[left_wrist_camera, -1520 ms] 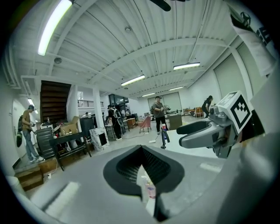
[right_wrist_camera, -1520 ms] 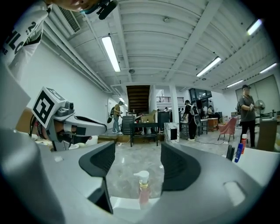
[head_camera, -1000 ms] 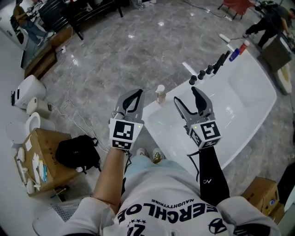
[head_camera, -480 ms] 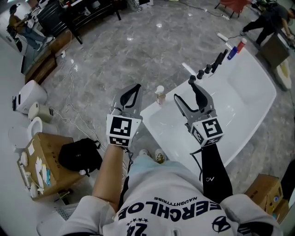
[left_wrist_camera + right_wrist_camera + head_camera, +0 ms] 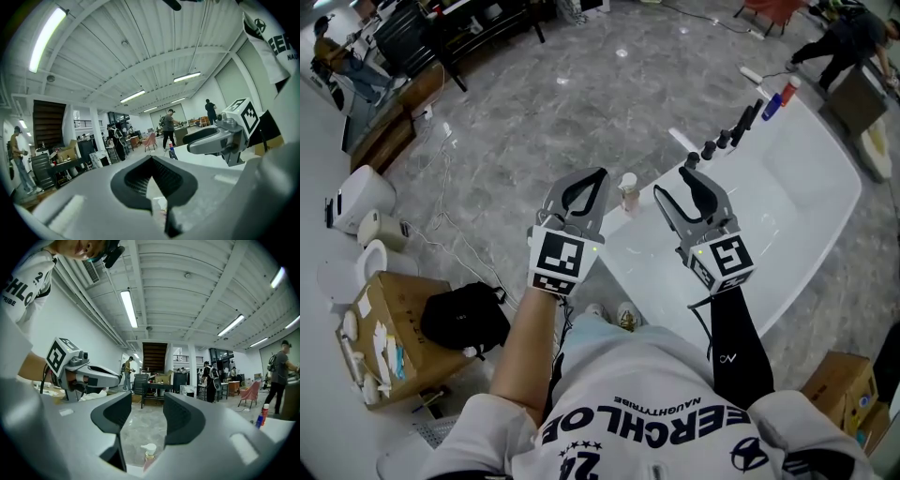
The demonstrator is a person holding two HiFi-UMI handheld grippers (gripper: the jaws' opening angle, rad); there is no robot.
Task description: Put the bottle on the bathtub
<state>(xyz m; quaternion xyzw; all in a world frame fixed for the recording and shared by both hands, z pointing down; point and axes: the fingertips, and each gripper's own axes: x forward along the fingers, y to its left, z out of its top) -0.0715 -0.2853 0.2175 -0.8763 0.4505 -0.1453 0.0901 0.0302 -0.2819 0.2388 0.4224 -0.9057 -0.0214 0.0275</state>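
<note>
Nearest us, our left tool has its jaws closed together, tips meeting, gripping nothing. Beside it our right tool stands partly open; its jaws have just been closing, with nothing between them. Just past both tips the bottle stands upright, white pump cap on top, on what looks like the near corner of the bathtub rim. Neither tool touches it.

The bathtub is glossy, the floor polished stone (with bright glints), the box matt cardboard.
</note>
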